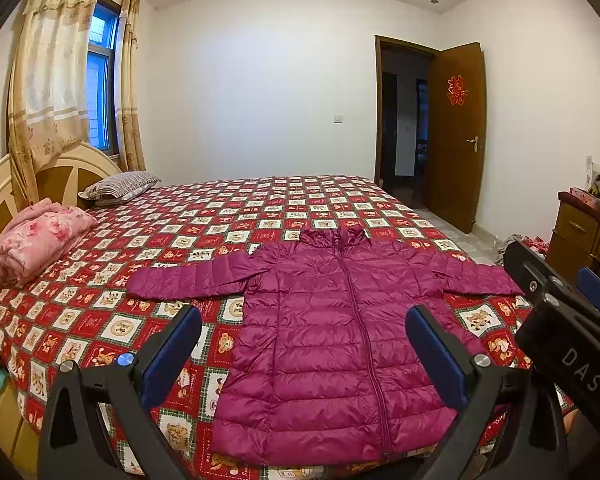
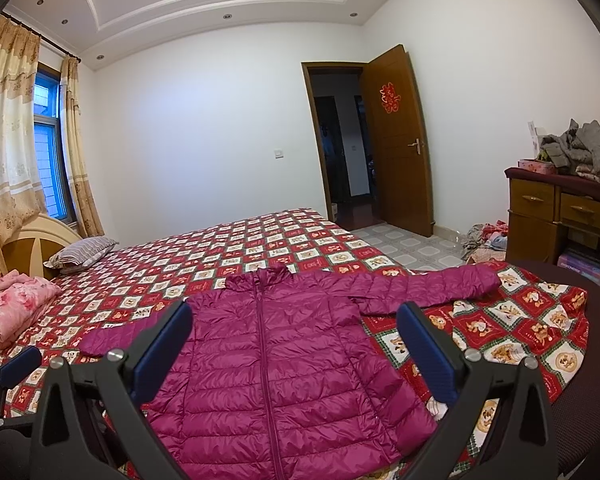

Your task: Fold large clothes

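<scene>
A magenta quilted puffer jacket (image 1: 332, 344) lies flat and zipped on the bed, collar away from me, both sleeves spread sideways. It also shows in the right wrist view (image 2: 284, 364). My left gripper (image 1: 304, 320) is open and empty, held above the jacket's lower half. My right gripper (image 2: 294, 316) is open and empty, above the jacket's chest. The right gripper's body (image 1: 560, 312) shows at the right edge of the left wrist view. One left fingertip (image 2: 18, 362) shows at the left edge of the right wrist view.
The bed has a red patterned cover (image 1: 260, 216). A folded pink quilt (image 1: 36, 240) and a striped pillow (image 1: 120, 186) lie by the headboard. A wooden dresser (image 2: 560, 216) with piled clothes stands at the right. The door (image 2: 396, 144) is open.
</scene>
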{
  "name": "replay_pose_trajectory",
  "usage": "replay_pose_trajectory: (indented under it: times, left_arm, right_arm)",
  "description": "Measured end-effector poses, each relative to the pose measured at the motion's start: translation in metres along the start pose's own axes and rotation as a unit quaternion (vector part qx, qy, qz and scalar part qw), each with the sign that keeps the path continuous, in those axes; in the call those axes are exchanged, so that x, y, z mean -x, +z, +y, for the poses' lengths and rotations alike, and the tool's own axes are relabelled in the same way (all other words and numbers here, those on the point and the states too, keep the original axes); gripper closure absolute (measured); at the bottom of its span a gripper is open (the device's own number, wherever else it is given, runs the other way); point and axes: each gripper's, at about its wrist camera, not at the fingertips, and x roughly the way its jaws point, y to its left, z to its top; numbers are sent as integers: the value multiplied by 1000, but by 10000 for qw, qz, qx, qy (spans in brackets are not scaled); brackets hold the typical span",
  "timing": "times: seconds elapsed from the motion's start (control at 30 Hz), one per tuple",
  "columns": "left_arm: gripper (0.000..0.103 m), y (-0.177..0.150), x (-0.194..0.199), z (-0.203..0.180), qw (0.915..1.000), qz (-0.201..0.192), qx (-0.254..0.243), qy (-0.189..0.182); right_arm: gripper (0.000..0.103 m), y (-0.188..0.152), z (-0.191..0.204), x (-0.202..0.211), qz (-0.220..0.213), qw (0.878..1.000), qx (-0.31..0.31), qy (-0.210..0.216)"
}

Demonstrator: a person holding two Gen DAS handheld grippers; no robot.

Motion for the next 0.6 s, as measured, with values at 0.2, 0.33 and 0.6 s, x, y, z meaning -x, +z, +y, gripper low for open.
replay_pose_trajectory:
  times: [0.2, 0.33, 0.6]
  left_arm:
    - [1, 0, -1, -1, 10000, 7, -2, 6]
    - [1, 0, 0, -1, 10000, 2, -1, -4]
    - [1, 0, 1, 0, 10000, 9, -4, -5]
  right_arm:
    - [0, 0, 0, 0, 5, 10000, 0, -1]
    - [0, 0, 0, 0, 5, 10000, 5, -3]
    - [0, 0, 0, 0, 12, 10000, 8, -7]
